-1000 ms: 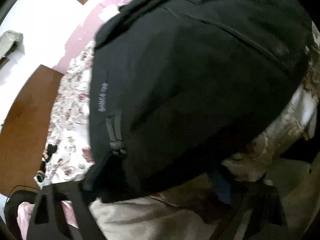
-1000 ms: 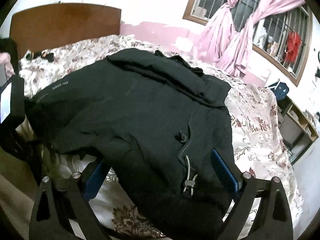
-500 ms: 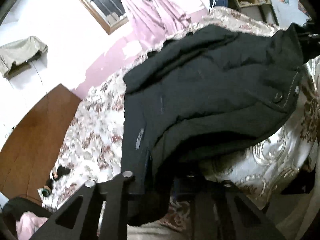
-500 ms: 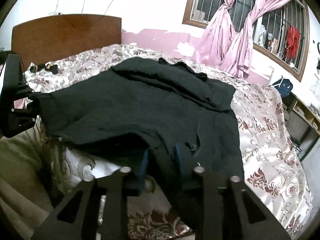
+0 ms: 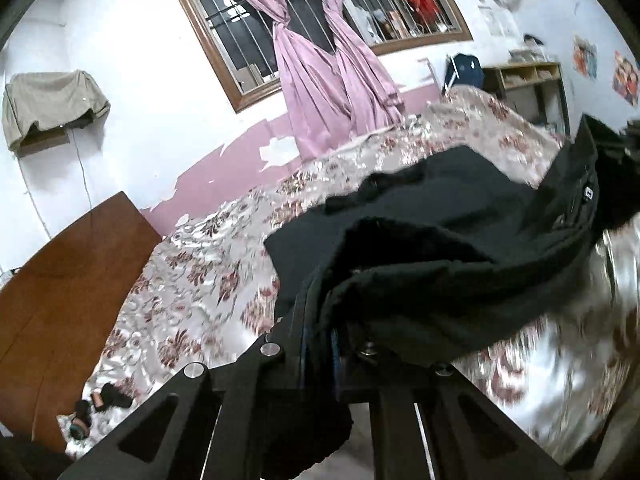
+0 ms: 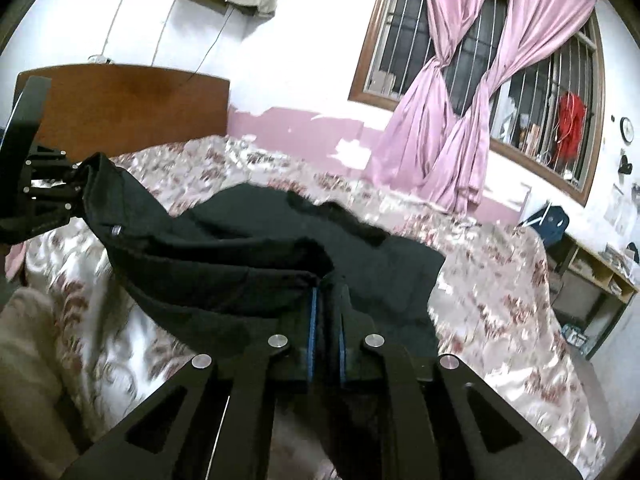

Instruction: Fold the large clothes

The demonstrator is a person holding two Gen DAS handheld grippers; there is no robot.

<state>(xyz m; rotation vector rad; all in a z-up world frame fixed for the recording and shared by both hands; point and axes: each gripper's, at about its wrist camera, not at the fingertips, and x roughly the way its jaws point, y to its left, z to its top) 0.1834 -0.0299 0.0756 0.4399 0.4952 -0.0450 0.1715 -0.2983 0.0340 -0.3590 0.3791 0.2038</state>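
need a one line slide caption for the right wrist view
Right gripper clamps the black jacket's near edge above the floral bedspread, left gripper holding the far corner.

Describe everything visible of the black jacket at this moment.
The black jacket is a bulky, matte garment with a fuzzy-looking trim along its far edge and a small white tag. It is stretched between both grippers: the left gripper and the right gripper are each shut on a bunched near edge, lifted slightly. Its far part rests on the floral bedspread. The fabric sags and creases between the two holds.
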